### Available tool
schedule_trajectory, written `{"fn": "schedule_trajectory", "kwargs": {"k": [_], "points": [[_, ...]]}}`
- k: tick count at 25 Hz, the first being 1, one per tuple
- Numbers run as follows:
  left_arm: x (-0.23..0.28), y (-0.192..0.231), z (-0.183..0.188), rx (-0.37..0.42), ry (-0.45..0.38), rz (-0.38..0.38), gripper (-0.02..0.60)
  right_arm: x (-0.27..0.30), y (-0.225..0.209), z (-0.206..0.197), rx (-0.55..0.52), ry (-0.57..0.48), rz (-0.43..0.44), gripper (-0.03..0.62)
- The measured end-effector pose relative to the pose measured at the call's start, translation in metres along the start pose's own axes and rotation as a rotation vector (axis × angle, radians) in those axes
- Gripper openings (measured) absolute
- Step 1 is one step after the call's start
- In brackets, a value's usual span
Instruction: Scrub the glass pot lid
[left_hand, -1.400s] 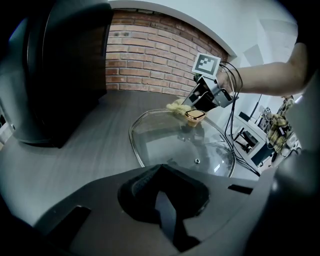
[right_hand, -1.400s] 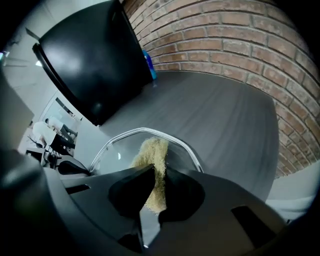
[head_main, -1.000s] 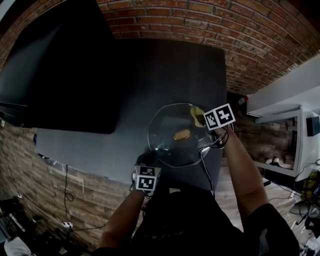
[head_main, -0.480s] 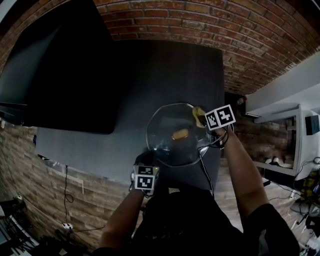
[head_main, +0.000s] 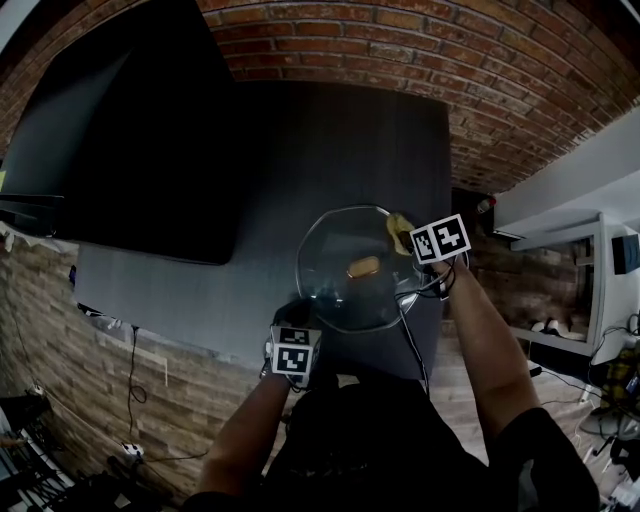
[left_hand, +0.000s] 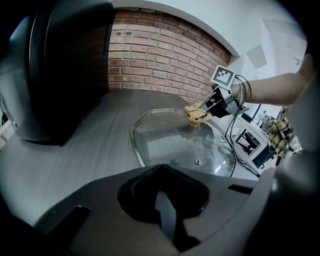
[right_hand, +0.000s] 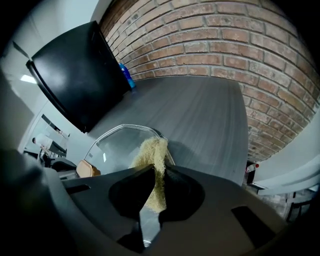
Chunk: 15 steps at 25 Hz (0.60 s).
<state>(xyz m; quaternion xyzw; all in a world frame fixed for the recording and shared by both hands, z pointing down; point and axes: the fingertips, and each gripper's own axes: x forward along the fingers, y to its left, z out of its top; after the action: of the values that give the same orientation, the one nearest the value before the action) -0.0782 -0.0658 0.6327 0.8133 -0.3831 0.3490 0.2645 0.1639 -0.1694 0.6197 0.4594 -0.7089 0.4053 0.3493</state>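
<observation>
The clear glass pot lid (head_main: 345, 285) is held over the near right part of the dark table (head_main: 330, 140). Its tan knob (head_main: 363, 267) shows at the middle. My left gripper (head_main: 300, 312) is shut on the lid's near rim, and the glass (left_hand: 175, 142) stretches away from its jaws (left_hand: 161, 169). At the far rim my right gripper (head_main: 408, 236) is shut on a yellow scrubber (head_main: 398, 226). In the right gripper view the scrubber (right_hand: 152, 165) sticks out between the jaws and lies against the lid's edge (right_hand: 125, 137).
A big black box-like object (head_main: 130, 130) covers the table's left side. A brick wall (head_main: 400, 40) stands behind and to the right. A blue bottle (right_hand: 126, 75) stands by the black object. Cables (head_main: 412, 325) hang from the right gripper.
Hardly anything differs. Both grippers keep their hold, and the lid and scrubber have shifted only slightly.
</observation>
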Motion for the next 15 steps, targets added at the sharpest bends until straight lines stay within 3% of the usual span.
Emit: {"fn": "schedule_trajectory", "kwargs": {"k": [6, 10, 15], "points": [[0.001, -0.001, -0.006, -0.017, 0.007, 0.006, 0.034, -0.016, 0.047, 0.036, -0.182, -0.102, 0.08, 0.051], [0.002, 0.001, -0.002, -0.024, -0.013, 0.02, 0.034, -0.018, 0.108, 0.058, -0.455, -0.072, 0.186, 0.051], [0.002, -0.001, 0.001, -0.037, -0.045, 0.029, 0.034, -0.002, 0.187, 0.053, -0.795, 0.004, 0.32, 0.051]]}}
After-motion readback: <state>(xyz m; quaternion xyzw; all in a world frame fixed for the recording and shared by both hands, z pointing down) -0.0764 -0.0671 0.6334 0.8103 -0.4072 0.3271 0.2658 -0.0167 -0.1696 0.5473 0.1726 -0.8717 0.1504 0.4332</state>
